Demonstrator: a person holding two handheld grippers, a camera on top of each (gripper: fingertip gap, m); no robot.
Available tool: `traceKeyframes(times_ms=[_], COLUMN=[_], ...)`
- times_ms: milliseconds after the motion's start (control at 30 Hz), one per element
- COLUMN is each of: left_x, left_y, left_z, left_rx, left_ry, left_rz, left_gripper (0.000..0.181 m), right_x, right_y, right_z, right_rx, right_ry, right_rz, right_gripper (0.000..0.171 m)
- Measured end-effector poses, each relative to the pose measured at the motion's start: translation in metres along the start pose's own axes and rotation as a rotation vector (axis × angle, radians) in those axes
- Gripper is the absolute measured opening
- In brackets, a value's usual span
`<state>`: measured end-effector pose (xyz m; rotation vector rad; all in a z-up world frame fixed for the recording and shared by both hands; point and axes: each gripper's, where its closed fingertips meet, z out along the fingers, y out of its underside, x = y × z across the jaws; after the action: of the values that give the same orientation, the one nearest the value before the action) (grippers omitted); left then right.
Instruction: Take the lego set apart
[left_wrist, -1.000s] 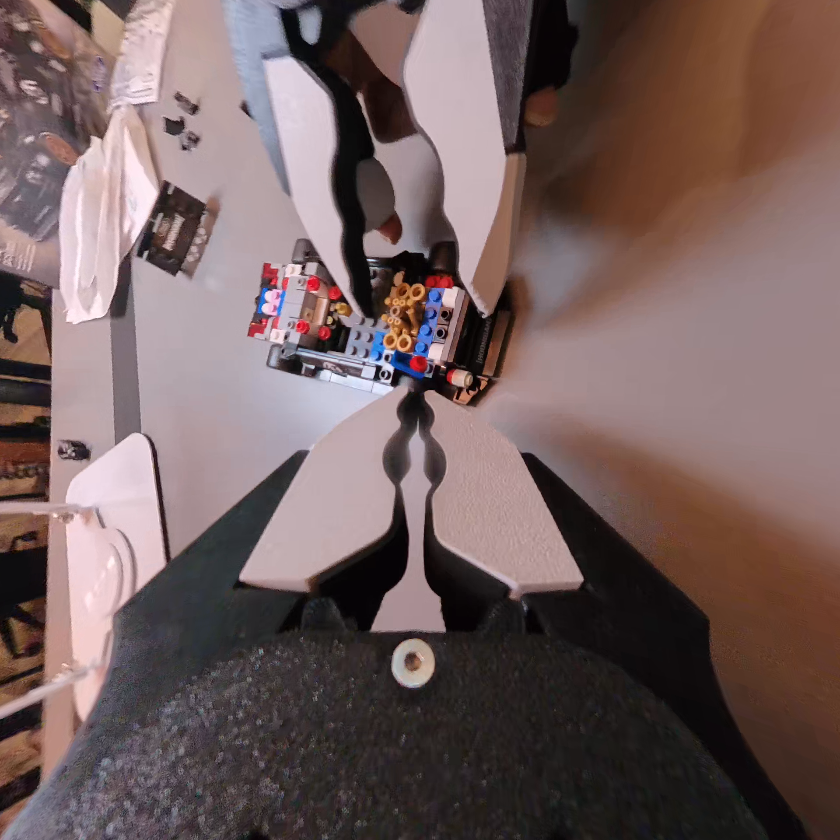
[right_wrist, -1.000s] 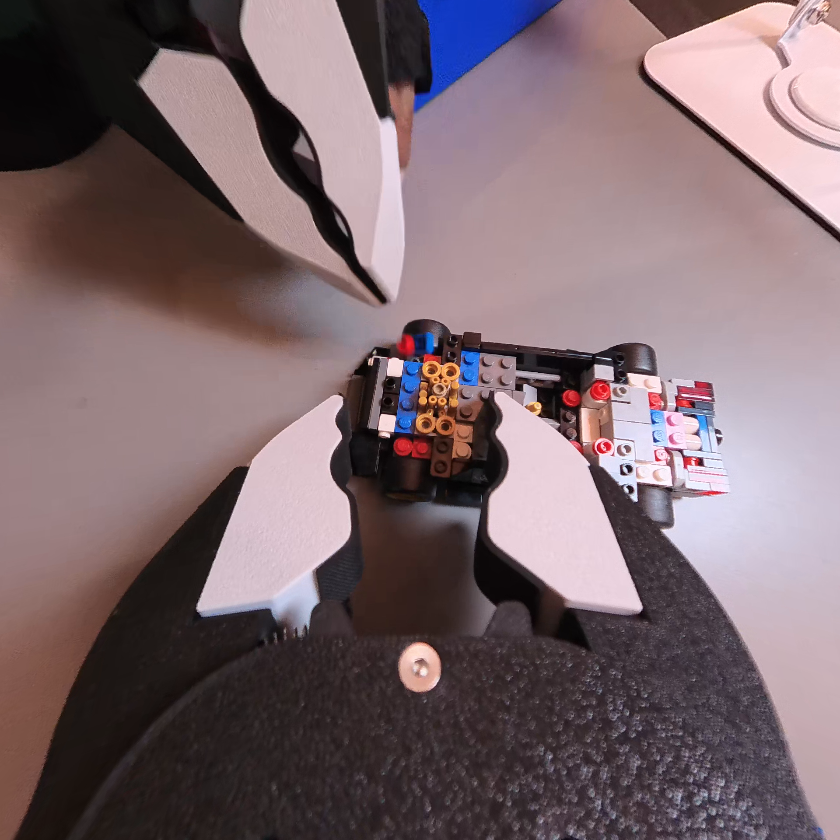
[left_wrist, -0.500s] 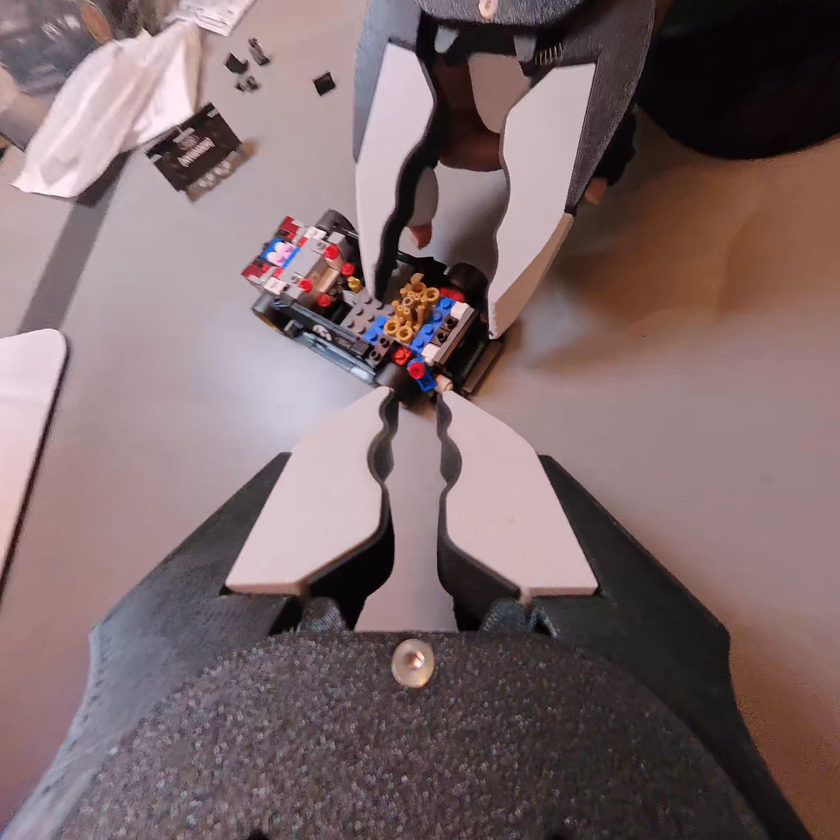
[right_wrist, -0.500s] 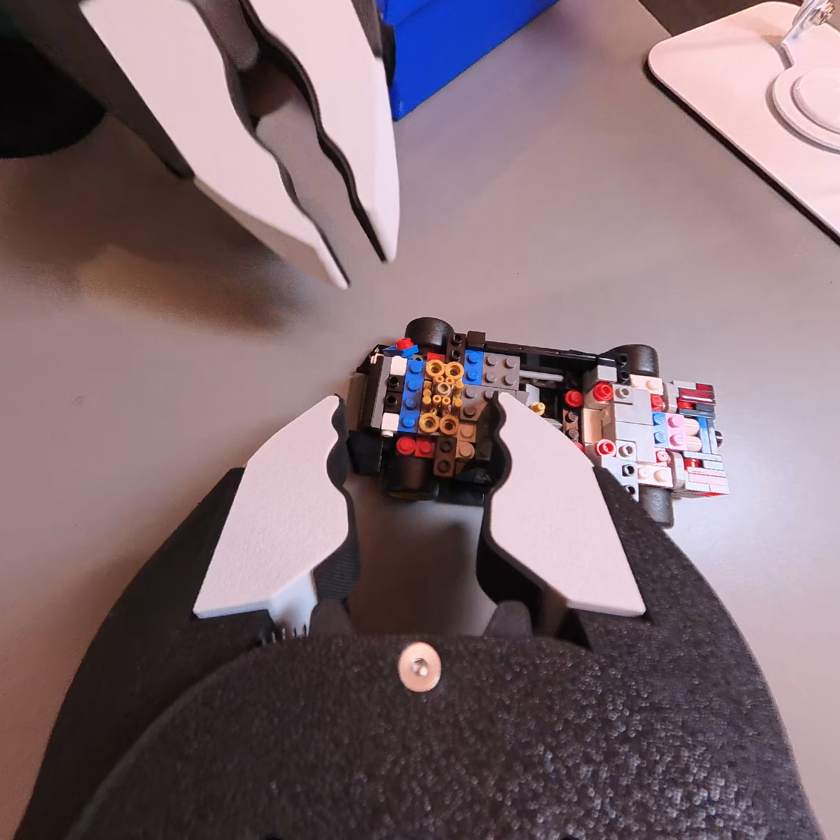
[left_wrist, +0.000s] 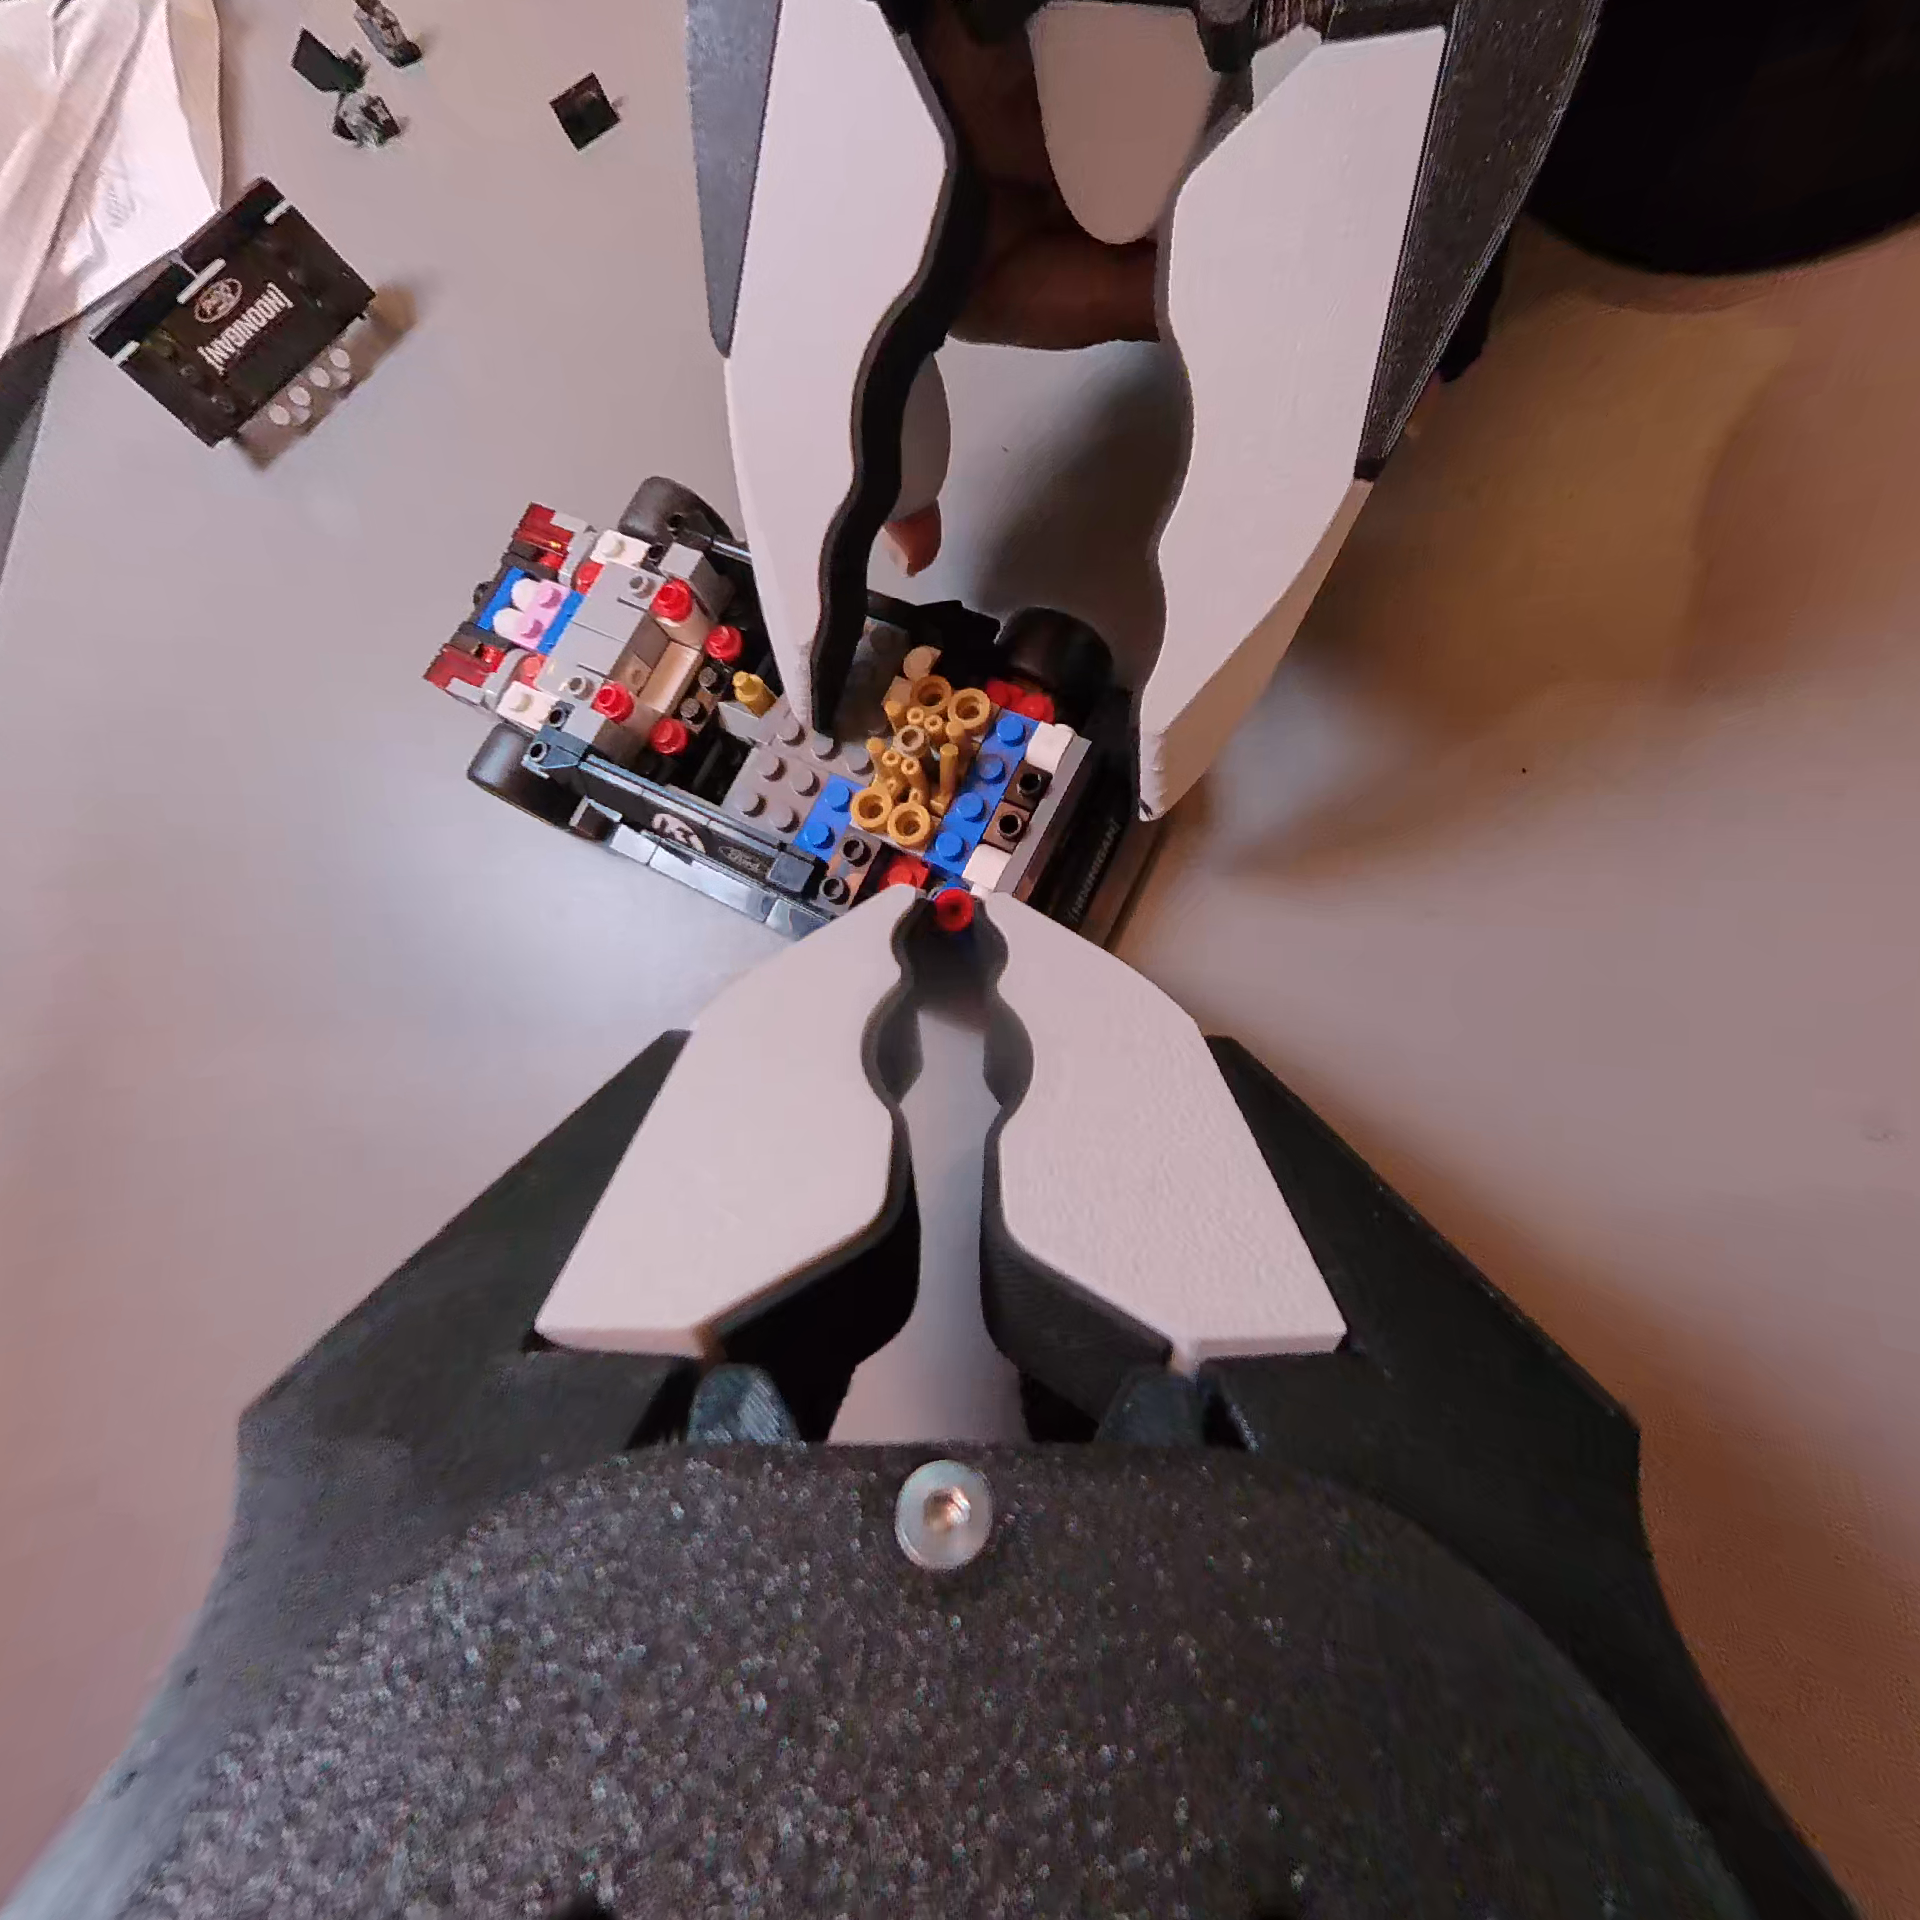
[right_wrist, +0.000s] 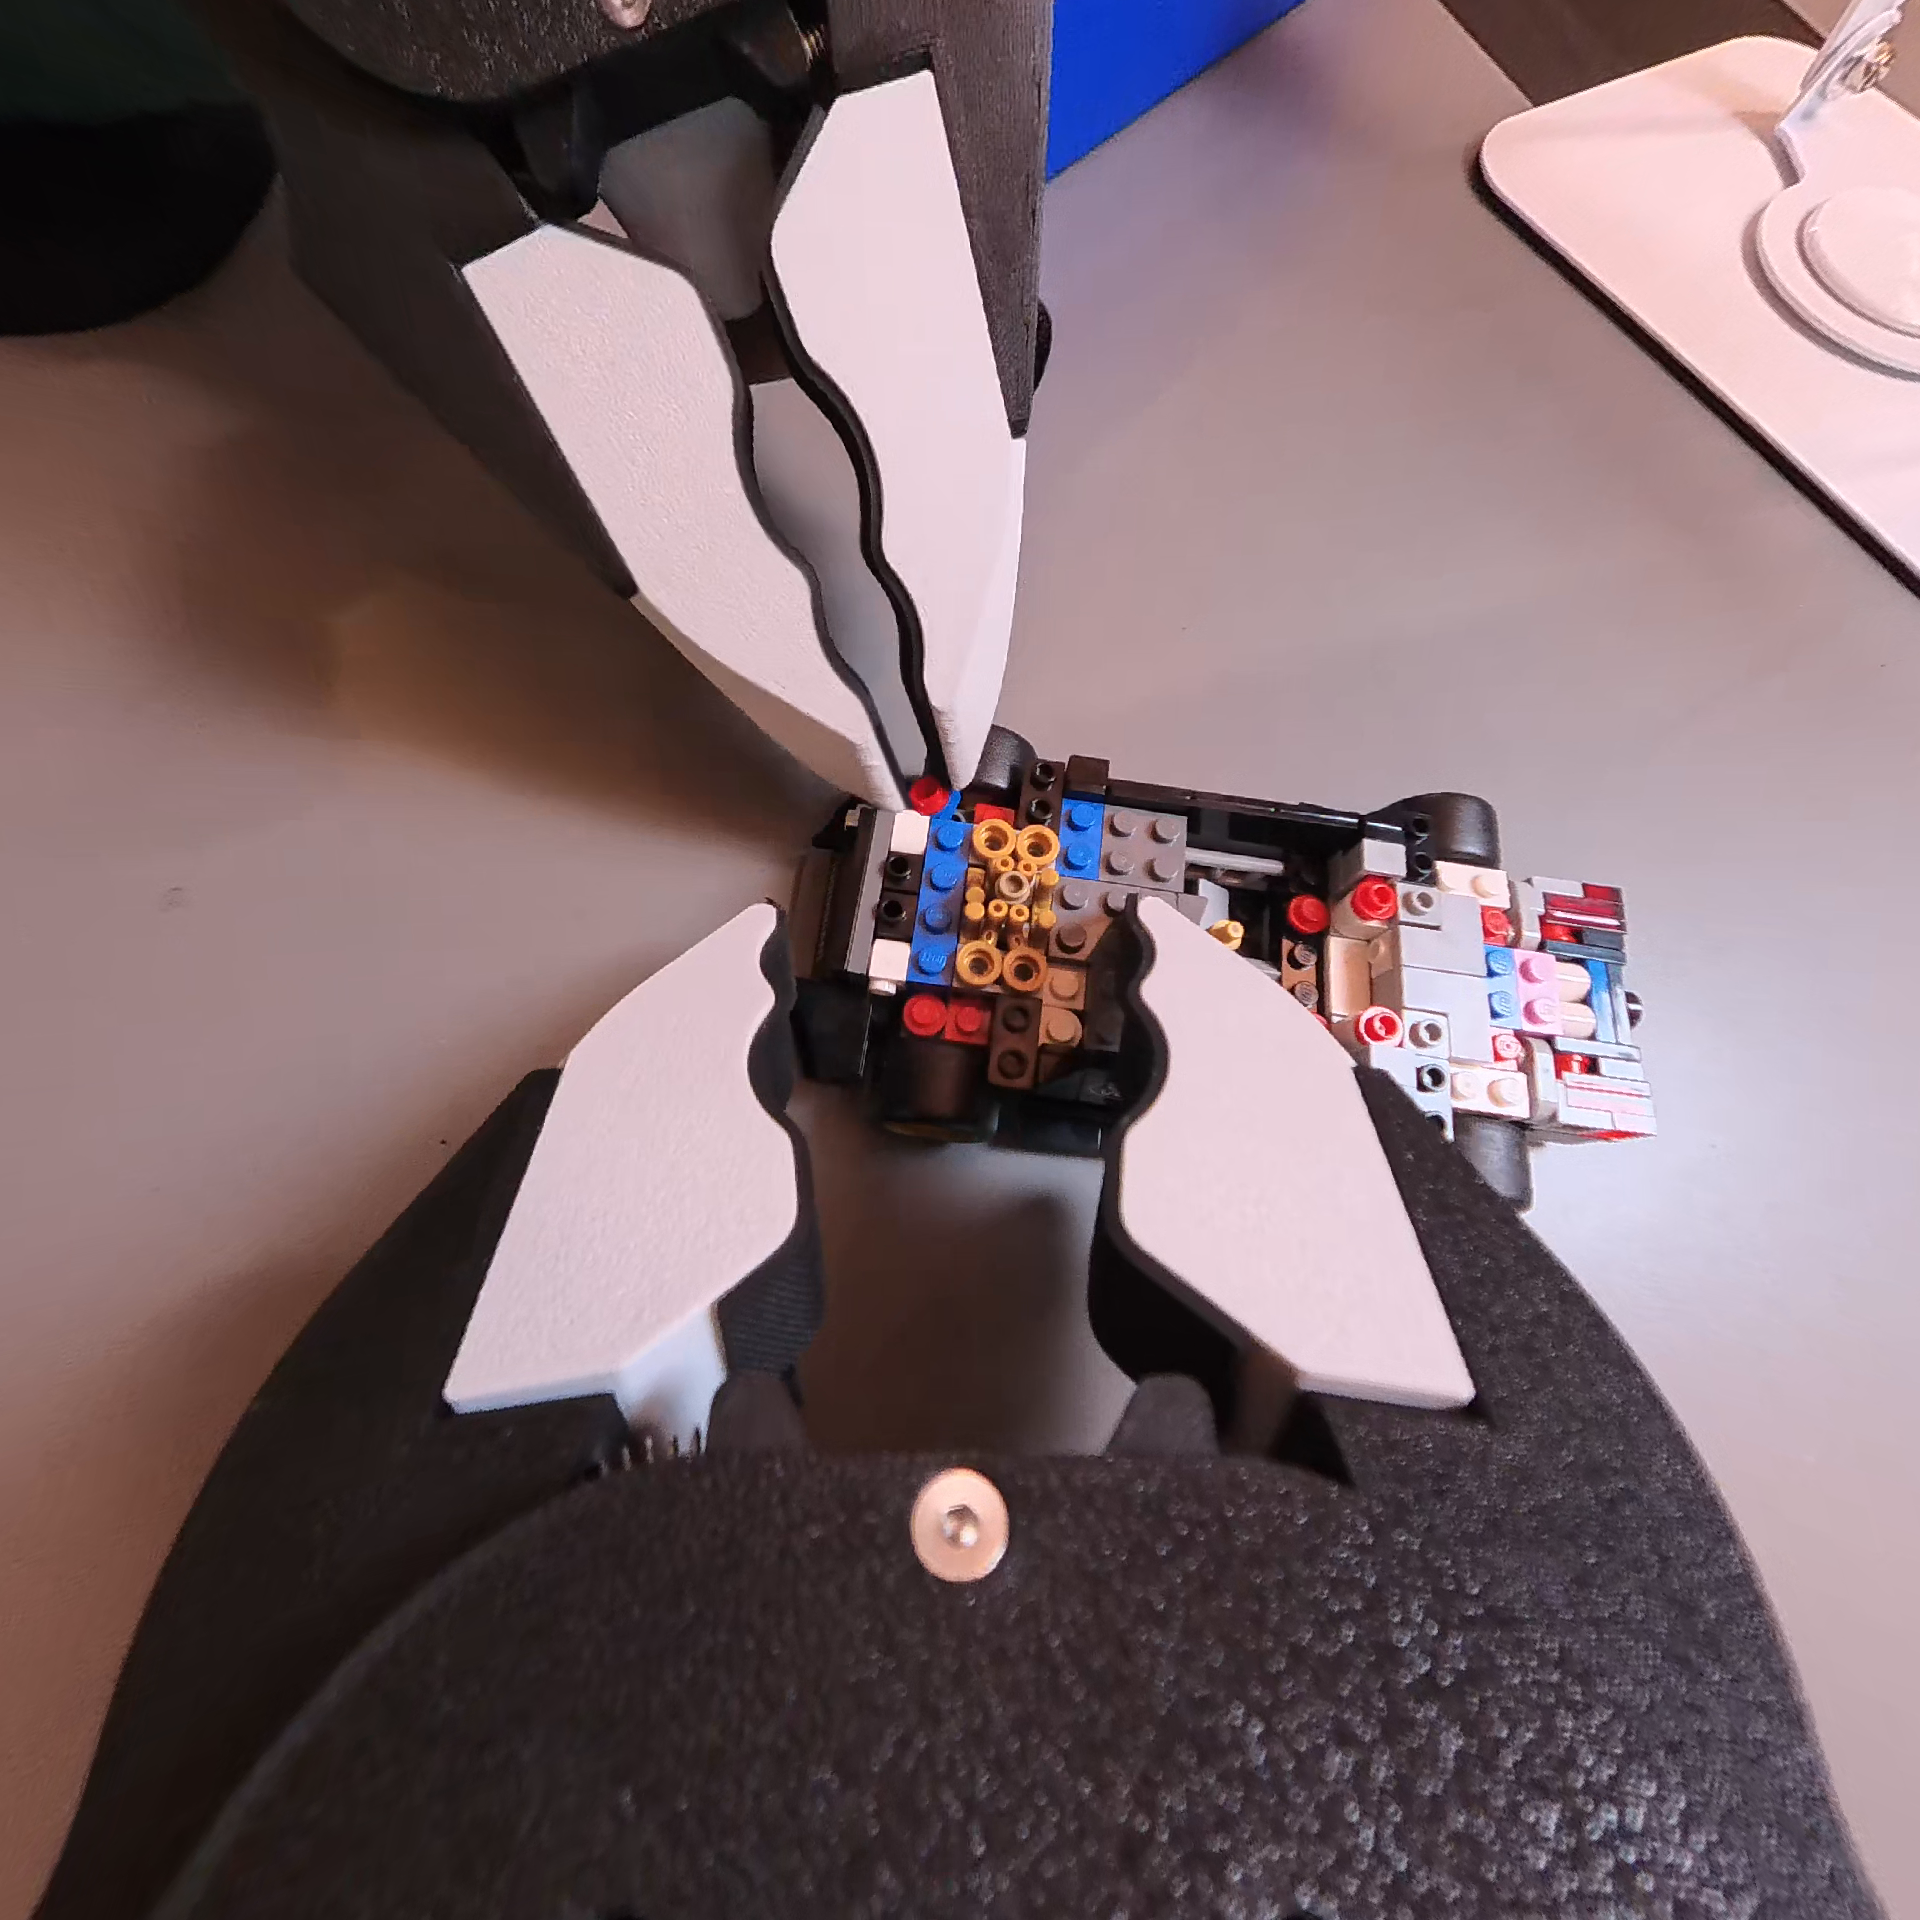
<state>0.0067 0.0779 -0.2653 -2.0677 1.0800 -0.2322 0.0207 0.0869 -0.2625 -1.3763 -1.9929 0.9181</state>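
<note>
A partly stripped lego car (left_wrist: 727, 769) lies on the grey table, with gold, blue, grey and red pieces bare on top. It also shows in the right wrist view (right_wrist: 1403, 966). My left gripper (left_wrist: 948, 920) is shut on a small red round stud (left_wrist: 950, 911) at the car's rear corner. The right wrist view shows those tips (right_wrist: 928, 784) pinching the stud (right_wrist: 925, 796). My right gripper (right_wrist: 956, 925) is spread wide around the car's rear section. One pad presses on the rear end and the other on the middle. It also shows in the left wrist view (left_wrist: 985, 764).
A black printed lego panel (left_wrist: 234, 312), several small black pieces (left_wrist: 364, 73) and a white bag (left_wrist: 94, 156) lie at the far left. A white stand base (right_wrist: 1714, 260) is at the far right. A blue box (right_wrist: 1143, 62) is behind the left gripper. Left and right tips are no more than a few centimetres apart.
My left gripper opened a little, moved in to the car's rear corner and closed on the red stud. My right gripper has kept its hold on the car.
</note>
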Motion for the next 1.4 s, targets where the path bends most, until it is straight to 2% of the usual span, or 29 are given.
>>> traceKeyframes(times_ms=[167, 300, 433, 567, 833, 1067, 1267, 1400], left_x=[-0.004, -0.005, -0.003, 0.004, 0.015, 0.003, 0.013, 0.001], left_y=[-0.005, -0.036, -0.068, -0.084, -0.093, -0.082, -0.077, -0.067], left_z=[-0.01, -0.037, -0.069, -0.083, -0.083, -0.098, -0.081, -0.079], left_rx=[0.068, 0.334, 0.635, 0.774, 0.782, 0.797, 0.72, 0.69], left_ry=[-0.025, 0.011, 0.104, 0.193, 0.164, 0.151, 0.166, 0.121], left_rz=[-0.052, -0.26, -0.464, -0.552, -0.466, -0.515, -0.518, -0.551], left_gripper=[0.006, 0.006, 0.006, 0.006, 0.005, 0.0, 0.0, 0.0], right_x=[0.001, -0.001, -0.02, -0.026, -0.038, -0.017, -0.024, -0.012], right_y=[-0.001, -0.021, -0.062, -0.089, -0.099, -0.091, -0.091, -0.078], right_z=[-0.001, -0.01, -0.034, -0.054, -0.065, -0.074, -0.069, -0.063], right_rx=[0.007, 0.127, 0.369, 0.548, 0.598, 0.582, 0.575, 0.497], right_ry=[-0.009, -0.02, -0.223, -0.407, -0.644, -0.461, -0.41, -0.283], right_rz=[0.009, 0.007, 0.196, 0.421, 0.6, 0.461, 0.364, 0.275], right_gripper=[0.059, 0.057, 0.046, 0.032, 0.01, 0.008, 0.008, 0.008])
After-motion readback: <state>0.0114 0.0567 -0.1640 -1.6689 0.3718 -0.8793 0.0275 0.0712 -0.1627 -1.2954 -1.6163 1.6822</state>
